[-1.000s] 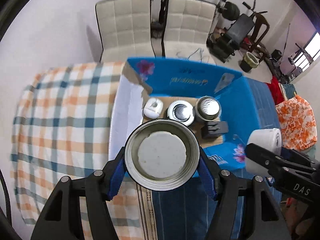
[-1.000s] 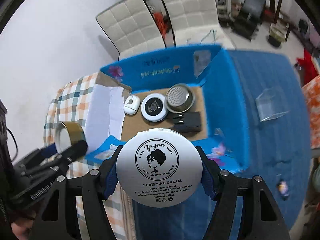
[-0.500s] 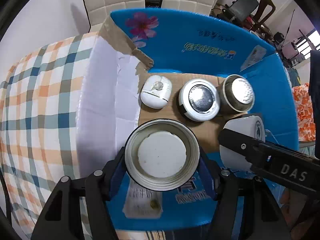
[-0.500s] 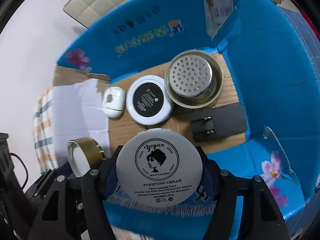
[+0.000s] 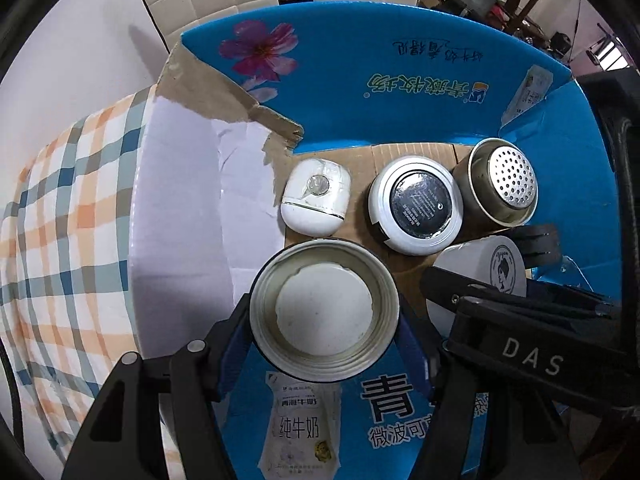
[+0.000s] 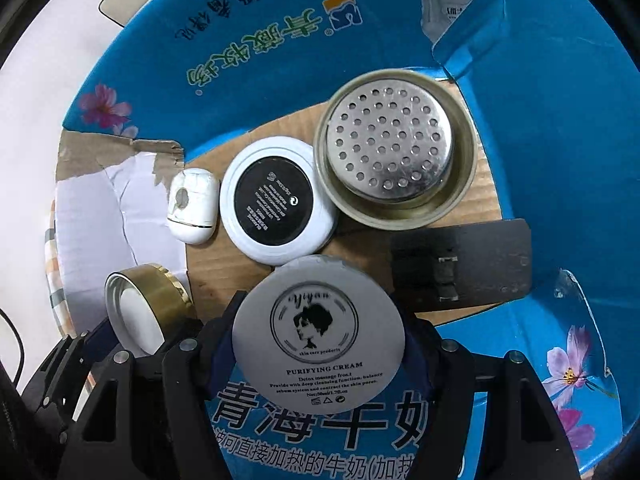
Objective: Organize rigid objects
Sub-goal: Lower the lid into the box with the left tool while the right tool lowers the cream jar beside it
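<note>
Left wrist view: the left gripper [image 5: 324, 316] clamps a gold-sided metal lid [image 5: 324, 312], open side up, above bare cardboard at the blue box's [image 5: 400, 120] near-left. The right gripper [image 6: 318, 336] grips a round white cream jar [image 6: 318, 334] just beside, near-centre.

Box [image 5: 400, 80] lies open on checked cloth [image 5: 72, 208]. On box floor, back row, left to right: small rounded case [image 5: 316, 204], round jar [image 5: 416, 212], perforated tin [image 5: 500, 188]. Flat black block [image 6: 472, 264] in front of tin, touching or just beside it; cannot tell. Open-topped can [image 5: 324, 312] in front of case; cream jar [image 6: 318, 332] to its right, before round jar.
</note>
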### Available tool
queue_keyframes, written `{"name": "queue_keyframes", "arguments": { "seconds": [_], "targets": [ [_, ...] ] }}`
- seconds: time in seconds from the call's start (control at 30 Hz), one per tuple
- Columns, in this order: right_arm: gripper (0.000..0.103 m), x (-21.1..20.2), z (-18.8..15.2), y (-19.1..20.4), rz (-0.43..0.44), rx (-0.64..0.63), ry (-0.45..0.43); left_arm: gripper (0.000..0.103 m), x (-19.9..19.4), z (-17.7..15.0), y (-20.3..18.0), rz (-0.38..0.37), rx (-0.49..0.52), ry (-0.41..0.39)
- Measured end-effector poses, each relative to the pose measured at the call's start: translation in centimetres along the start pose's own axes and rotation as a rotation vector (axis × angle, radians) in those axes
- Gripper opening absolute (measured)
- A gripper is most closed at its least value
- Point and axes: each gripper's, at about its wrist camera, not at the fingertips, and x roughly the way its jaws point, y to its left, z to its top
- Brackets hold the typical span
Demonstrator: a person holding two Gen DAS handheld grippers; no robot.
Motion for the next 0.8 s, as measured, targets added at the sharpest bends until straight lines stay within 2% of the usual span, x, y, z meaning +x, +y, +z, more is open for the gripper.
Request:
{"name": "queue_keyframes", "arguments": {
  "seconds": [0.13,0.2,0.33,0.4,0.53,0.6,0.67,0.8],
  "targets": [
    [0.081,-0.4,0.1,-0.2,-0.013,-0.015,-0.008,0.067,0.1,0.3,-0.3,0.001,-0.012,0.021],
    [0.082,-0.9,0.1,-0.3,-0.021,-0.027,-0.018,0.077,-0.2,0.3,-0.3,-0.003,-0.025,0.014],
    [0.083,-1.9,-0.1,-0.3,-0.028,-0.042,-0.033,0.079,-0.9,0.4,0.0,-0.005,-0.040,-0.005],
    [0.084,-2.7,-0.3,-0.4,-0.039,-0.055,-0.046,0.089,-1.2,0.3,0.1,0.000,-0.046,-0.015],
    [0.092,-4.5,-0.5,-0.7,-0.063,-0.088,-0.076,0.093,-2.3,0.1,0.2,0.016,-0.063,-0.034],
    [0.098,-5.5,-0.7,-1.0,-0.080,-0.111,-0.091,0.103,-2.9,-0.2,0.3,0.026,-0.070,-0.043],
    [0.103,-6.2,-1.0,-1.2,-0.104,-0.138,-0.111,0.103,-3.0,-0.4,0.4,0.030,-0.075,-0.047],
    [0.103,-7.4,-1.6,-1.5,-0.153,-0.185,-0.139,0.103,-2.9,-0.9,1.1,0.030,-0.080,-0.045]
  ]
}}
